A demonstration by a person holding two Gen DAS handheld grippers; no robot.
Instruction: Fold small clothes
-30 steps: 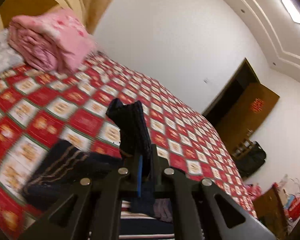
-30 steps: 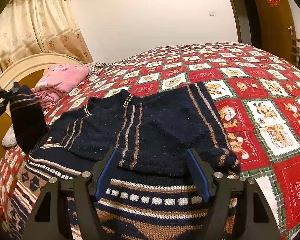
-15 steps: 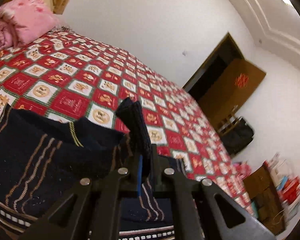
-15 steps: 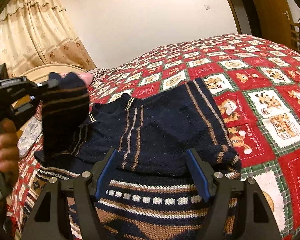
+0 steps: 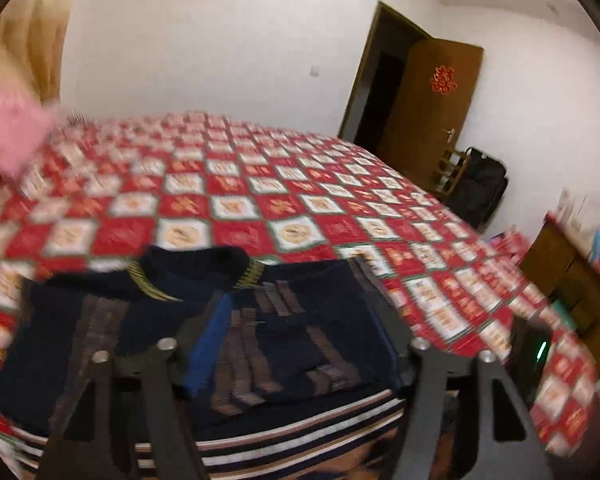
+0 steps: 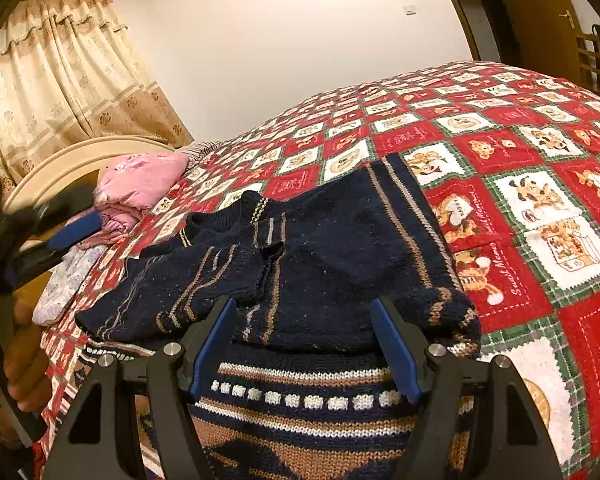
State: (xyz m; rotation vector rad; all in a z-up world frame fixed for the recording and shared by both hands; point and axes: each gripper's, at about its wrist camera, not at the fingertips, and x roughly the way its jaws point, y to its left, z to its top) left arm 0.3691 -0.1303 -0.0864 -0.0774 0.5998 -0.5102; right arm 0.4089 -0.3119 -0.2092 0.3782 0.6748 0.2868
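A small navy knit sweater point(image 6: 320, 264) with tan stripes lies on the red patterned bedspread point(image 6: 520, 168), both sleeves folded across its chest. It also shows, blurred, in the left wrist view point(image 5: 260, 320). My left gripper point(image 5: 300, 320) is open and empty just above the sweater's lower half. In the right wrist view it appears at the far left point(image 6: 68, 224), held by a hand. My right gripper point(image 6: 304, 340) is open and empty over the sweater's patterned hem point(image 6: 300, 400).
A folded pink blanket point(image 6: 136, 184) and a pale pillow point(image 6: 64, 280) lie by the cream headboard point(image 6: 72, 160) at the left. An open brown door point(image 5: 432, 108), a dark bag point(image 5: 480, 184) and a wooden cabinet point(image 5: 560, 264) stand beyond the bed's right side.
My left gripper carried the left sleeve over the sweater's chest, opened and let it go. The sleeve now lies folded on the sweater. The right gripper stayed put.
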